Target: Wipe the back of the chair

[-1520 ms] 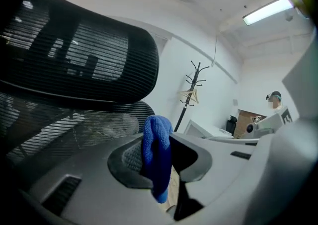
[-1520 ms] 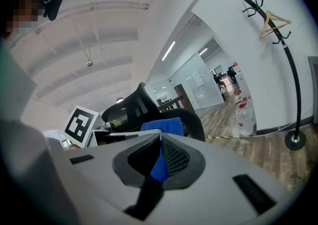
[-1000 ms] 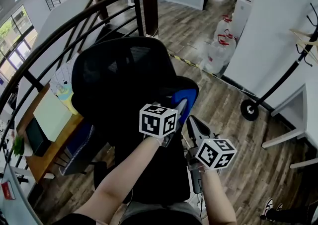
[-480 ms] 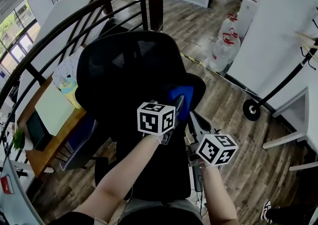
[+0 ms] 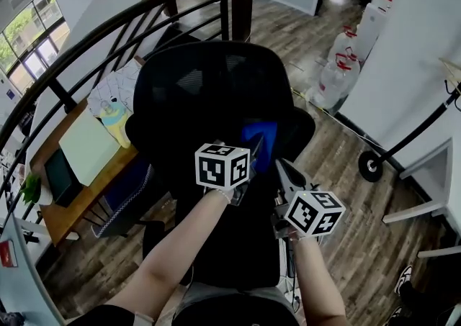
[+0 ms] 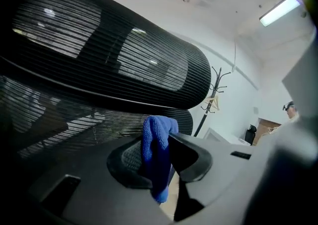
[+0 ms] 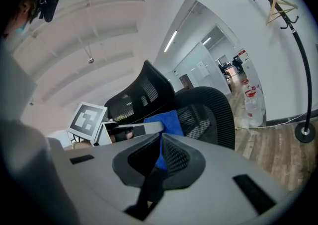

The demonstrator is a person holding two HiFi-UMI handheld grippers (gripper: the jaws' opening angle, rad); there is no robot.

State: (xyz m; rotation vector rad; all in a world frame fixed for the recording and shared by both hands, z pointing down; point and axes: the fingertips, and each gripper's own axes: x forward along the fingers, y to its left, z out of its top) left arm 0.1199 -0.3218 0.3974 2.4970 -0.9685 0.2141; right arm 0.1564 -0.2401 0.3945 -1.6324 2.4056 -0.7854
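The black mesh chair (image 5: 205,101) fills the centre of the head view. Its backrest's long axis runs from 12 to 6 o'clock. The left gripper (image 5: 258,152) reaches toward 1 o'clock with its jaws clamped on the blue cloth (image 5: 261,141). The cloth is at the backrest's 3 o'clock edge and hangs lengthwise. The right gripper (image 5: 282,168), at 5 o'clock of the cloth, has its jaws together with nothing between them.

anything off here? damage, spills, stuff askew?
Nothing stands out. The blue cloth is pinched, bunched, in the left gripper at the chair back. The chair stands upright, and its mesh looks intact where visible. The right gripper is shut and empty beside it.
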